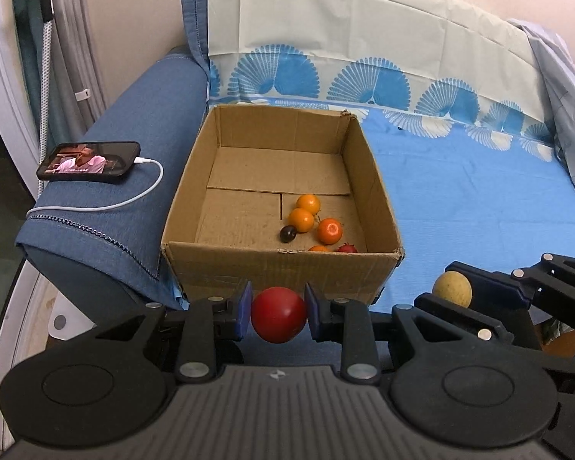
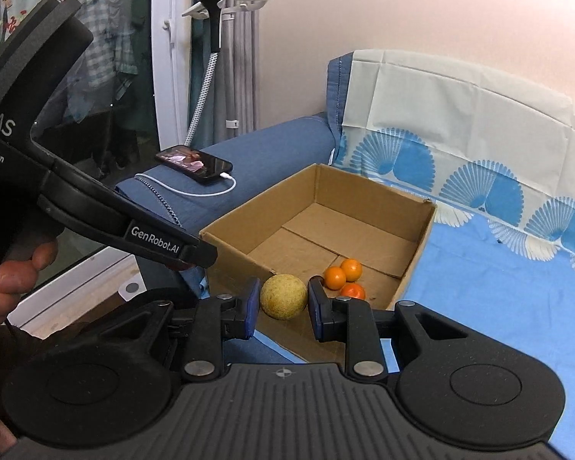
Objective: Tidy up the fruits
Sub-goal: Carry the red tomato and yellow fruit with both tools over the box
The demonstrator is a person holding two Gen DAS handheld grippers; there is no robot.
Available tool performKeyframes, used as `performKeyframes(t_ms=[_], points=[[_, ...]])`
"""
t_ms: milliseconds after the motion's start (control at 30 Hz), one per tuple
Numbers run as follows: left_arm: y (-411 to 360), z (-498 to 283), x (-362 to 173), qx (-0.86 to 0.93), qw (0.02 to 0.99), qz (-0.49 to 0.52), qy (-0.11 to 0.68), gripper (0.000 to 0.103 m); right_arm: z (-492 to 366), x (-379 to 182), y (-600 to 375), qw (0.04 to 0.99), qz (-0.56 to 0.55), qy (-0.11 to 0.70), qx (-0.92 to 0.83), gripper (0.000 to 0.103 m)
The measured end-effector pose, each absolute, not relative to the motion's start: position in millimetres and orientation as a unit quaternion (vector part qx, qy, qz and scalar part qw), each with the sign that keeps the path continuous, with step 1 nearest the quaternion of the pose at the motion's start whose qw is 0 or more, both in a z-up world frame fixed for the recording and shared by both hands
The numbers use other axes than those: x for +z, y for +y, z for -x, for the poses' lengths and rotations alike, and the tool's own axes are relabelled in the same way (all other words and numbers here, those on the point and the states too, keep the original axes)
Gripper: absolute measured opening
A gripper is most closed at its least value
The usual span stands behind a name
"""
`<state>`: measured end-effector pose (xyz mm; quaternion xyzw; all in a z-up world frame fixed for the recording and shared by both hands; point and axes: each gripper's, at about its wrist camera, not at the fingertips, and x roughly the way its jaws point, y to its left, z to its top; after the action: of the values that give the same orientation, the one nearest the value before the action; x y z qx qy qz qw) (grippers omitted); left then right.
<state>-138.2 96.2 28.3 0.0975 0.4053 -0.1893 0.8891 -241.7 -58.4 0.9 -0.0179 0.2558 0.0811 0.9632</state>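
We are in the carrying step, with a fruit in each gripper and the box [image 1: 280,199] just ahead. The left gripper [image 1: 279,313] has its jaws clenched on a red fruit [image 1: 279,314], one blue pad pressing each side. The right gripper [image 2: 283,301] grasps a yellow fruit [image 2: 283,296] the same way, held near the box's near corner in the right wrist view. In the left wrist view we see the right gripper just beside ours on the right, with the yellow fruit between its fingers.

The box sits open on the sofa [image 1: 479,191], on the blue cover, against the armrest [image 1: 134,145]. A phone [image 1: 90,160] lies on that armrest with its cable plugged in. Inside the box, toward its near right corner, we count three oranges [image 1: 302,219] lying close together, a dark fruit [image 1: 288,233] touching one of them, and two more fruits partly hidden behind the near wall, one orange and one red. The rest of the box floor is bare.

We judge that both fruits are still short of the near wall, so neither can be dropped yet. The next move calls for carrying each gripper forward over that wall until its fruit hangs above the box floor, then lowering and opening the jaws. The bare left half offers room for the red fruit. We should keep the two grippers from knocking each other, since they travel side by side, and release low so the round fruits do not roll or bounce out.
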Motion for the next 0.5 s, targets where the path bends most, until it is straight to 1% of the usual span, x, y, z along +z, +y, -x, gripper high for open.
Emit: performKeyframes(t_ms=[500], points=[[89.5, 132.9, 21.1, -0.198, 0.883, -0.1, 0.413, 0.033, 237.8, -1.2, -58.4, 0.962, 0.018, 0.262, 0.077, 0.028]])
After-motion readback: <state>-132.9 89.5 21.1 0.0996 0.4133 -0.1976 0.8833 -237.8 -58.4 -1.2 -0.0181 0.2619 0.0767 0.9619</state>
